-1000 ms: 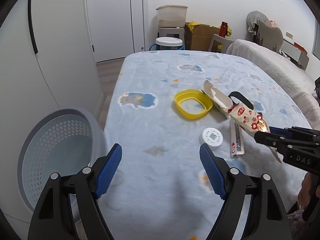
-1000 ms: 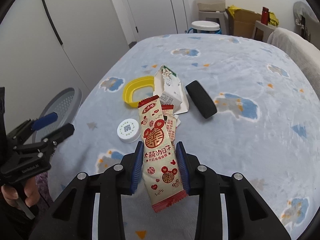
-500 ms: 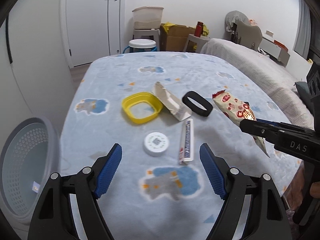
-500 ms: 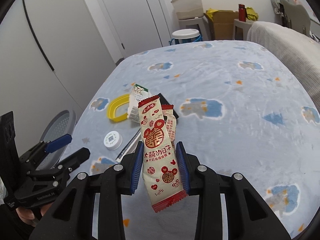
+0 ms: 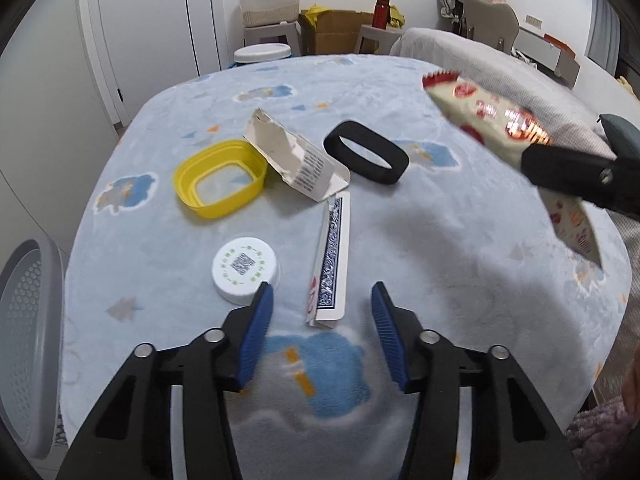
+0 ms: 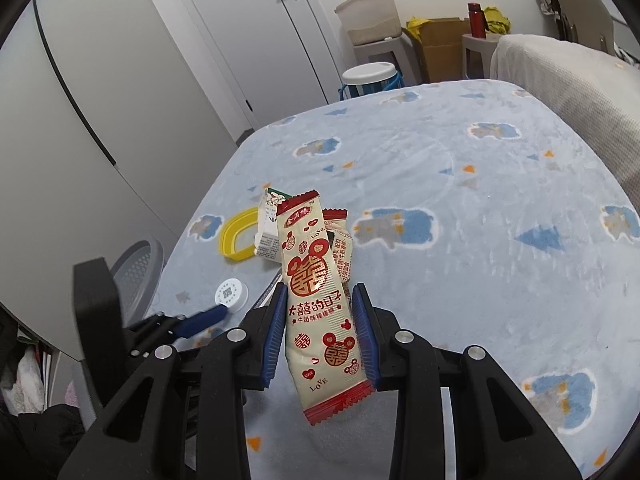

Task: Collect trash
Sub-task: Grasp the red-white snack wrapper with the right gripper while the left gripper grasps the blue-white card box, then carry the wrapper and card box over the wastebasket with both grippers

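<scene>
My right gripper [image 6: 320, 332] is shut on a cream and red snack wrapper [image 6: 316, 300], held above the table; the wrapper also shows in the left wrist view [image 5: 492, 120]. My left gripper [image 5: 322, 328] is open, its jaws narrower than before, low over the table just short of a flattened blue-patterned card box [image 5: 332, 256]. A white round cap [image 5: 244, 270] lies just left of it. A torn white carton [image 5: 296, 156], a yellow lid [image 5: 220, 178] and a black band [image 5: 366, 152] lie farther back.
A grey perforated trash basket [image 5: 24, 344] stands off the table's left edge, also in the right wrist view [image 6: 136, 276]. The table has a light blue blanket [image 5: 440, 240]. A bed, boxes and stools stand behind.
My left gripper moved forward and down toward the card box and its jaws narrowed. My right gripper kept the wrapper and drew up and to the right.
</scene>
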`<state>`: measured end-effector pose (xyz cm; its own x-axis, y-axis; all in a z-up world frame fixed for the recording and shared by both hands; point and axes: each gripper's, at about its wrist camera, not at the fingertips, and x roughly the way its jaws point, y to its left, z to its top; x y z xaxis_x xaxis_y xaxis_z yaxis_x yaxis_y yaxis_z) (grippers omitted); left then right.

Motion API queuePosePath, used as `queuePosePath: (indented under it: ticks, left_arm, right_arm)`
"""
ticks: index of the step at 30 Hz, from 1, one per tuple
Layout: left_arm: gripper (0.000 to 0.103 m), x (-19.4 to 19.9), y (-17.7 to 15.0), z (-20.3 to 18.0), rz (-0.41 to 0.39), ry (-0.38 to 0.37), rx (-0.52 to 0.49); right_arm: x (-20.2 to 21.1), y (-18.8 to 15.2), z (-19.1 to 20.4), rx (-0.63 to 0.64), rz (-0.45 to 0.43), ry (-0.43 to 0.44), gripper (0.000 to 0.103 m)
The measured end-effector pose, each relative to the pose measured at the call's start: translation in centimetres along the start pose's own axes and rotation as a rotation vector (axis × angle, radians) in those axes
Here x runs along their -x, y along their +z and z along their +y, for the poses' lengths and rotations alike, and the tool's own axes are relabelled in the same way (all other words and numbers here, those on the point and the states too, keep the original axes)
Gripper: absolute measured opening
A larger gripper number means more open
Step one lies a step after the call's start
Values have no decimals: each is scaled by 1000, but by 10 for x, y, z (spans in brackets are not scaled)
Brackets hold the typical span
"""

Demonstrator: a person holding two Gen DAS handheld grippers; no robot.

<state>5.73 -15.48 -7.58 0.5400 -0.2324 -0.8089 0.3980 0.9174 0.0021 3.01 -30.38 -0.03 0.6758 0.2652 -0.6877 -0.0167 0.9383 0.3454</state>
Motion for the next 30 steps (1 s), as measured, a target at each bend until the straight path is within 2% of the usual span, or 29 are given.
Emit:
queuePosePath:
  ticks: [8, 10, 15, 23, 30]
  left_arm:
    - [43, -14, 11, -7, -2, 14, 6]
    - [40, -17, 16, -8, -1, 18, 6]
    - [16, -20, 21, -13, 3, 6, -1]
    - [16, -1, 10, -10, -16, -23, 12]
    - [16, 49, 2, 29, -92, 6, 68]
  right_arm:
    - [8, 4, -5, -19, -16, 22, 33]
    - [9, 4, -6, -19, -19, 20, 33]
    - [9, 4, -9, -28, -16, 18, 33]
    - [7, 6, -9, -25, -16, 5, 33]
    - [3, 13, 12, -2, -24, 29, 33]
